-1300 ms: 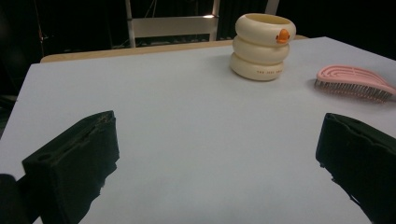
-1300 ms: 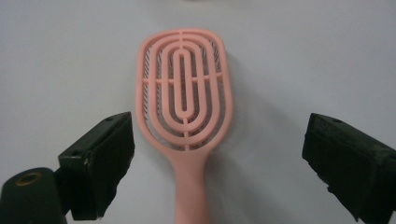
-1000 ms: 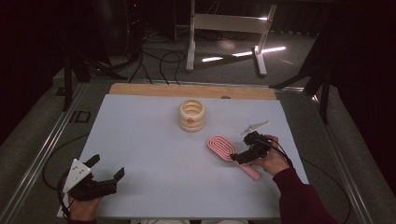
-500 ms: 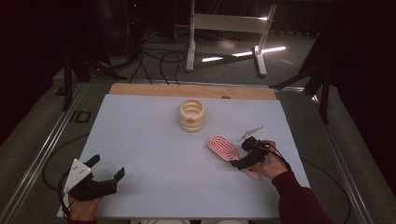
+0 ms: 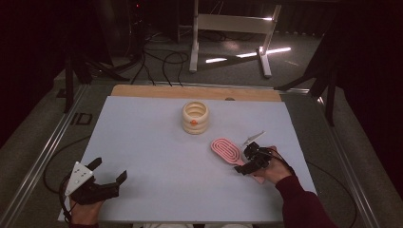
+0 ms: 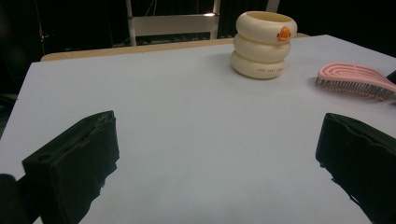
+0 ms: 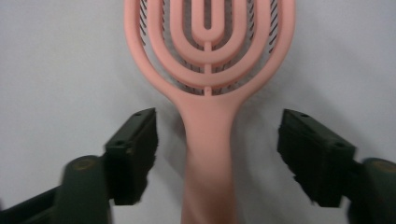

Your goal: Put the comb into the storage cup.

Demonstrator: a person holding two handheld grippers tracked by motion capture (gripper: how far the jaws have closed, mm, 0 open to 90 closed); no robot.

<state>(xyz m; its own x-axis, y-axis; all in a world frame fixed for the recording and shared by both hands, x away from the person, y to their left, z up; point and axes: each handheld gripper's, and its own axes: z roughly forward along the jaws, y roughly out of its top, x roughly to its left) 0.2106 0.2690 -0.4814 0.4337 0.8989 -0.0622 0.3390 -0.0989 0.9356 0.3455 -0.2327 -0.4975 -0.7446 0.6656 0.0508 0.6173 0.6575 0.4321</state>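
Note:
A pink vented hairbrush (image 5: pixel 226 150) lies flat on the white table sheet (image 5: pixel 157 142), right of centre, bristles down. My right gripper (image 5: pixel 246 160) hangs over its handle. In the right gripper view the handle of the brush (image 7: pixel 208 51) runs up between the two jaws; they have just been closing, a gap remains on each side, and the right gripper (image 7: pixel 218 116) is open. My left gripper (image 5: pixel 110 168) rests at the near left corner, open and with nothing between its jaws (image 6: pixel 219 121). The brush (image 6: pixel 355 79) lies far off to its right.
A cream holder made of three stacked rings with an orange mark (image 5: pixel 195 117) (image 6: pixel 264 43) stands at the table's middle back. A wooden strip (image 5: pixel 195 91) edges the far side. A white stand (image 5: pixel 233 28) and cables sit on the floor beyond.
The right gripper has shifted slightly toward me along the brush handle, and its jaws stand narrower around it. The left gripper, the brush and the ringed holder have stayed put.

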